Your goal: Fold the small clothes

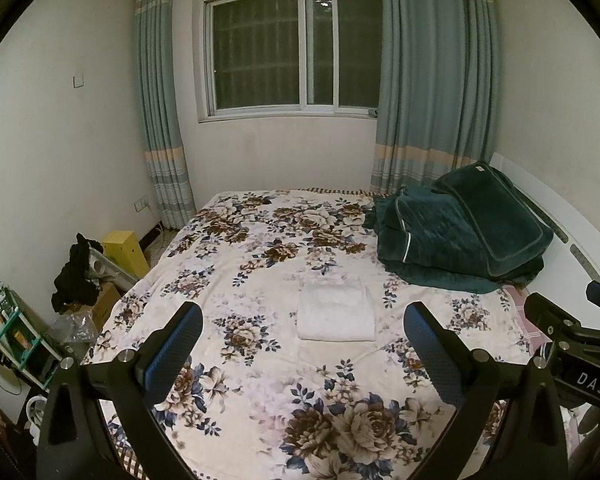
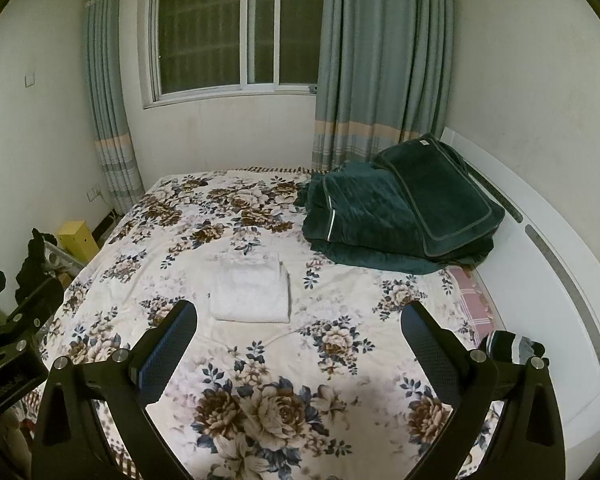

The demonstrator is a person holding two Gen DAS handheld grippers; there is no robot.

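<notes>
White terry cloth, folded into a neat rectangle, lies flat on the bed: the folded white garment (image 1: 336,310) (image 2: 251,290) sits near the middle of the floral bedspread (image 1: 260,380) (image 2: 340,360), with nothing touching it. Whether it is a towel or a small piece of clothing cannot be told from here.

The left gripper (image 1: 303,328) hangs above the near part of the bed with its fingers (image 1: 176,344) spread wide and released, holding nothing. The white fold shows in the gap between them, further along the bed and apart from both pads. The right gripper (image 2: 299,326) is in the same pose, fingers (image 2: 168,344) wide apart and empty; in its view the fold lies just past the left finger, nearer that one than the other. Each camera catches part of the other gripper's black frame at the edge of its view (the left wrist view shows it at the far right, the right wrist view at the far left).

A dark green quilt (image 1: 460,232) (image 2: 396,216) is piled at the far right of the bed, against the white headboard (image 2: 548,264), with a matching dark green pillow (image 1: 496,216) (image 2: 440,196) leaning on top of it. Behind the bed are a dark window (image 1: 292,44) (image 2: 236,28) and grey-blue curtains (image 1: 432,80) (image 2: 380,60). On the floor to the left stand a yellow box (image 1: 126,252) (image 2: 78,240) and some dark clothing (image 1: 76,276) draped over clutter.
</notes>
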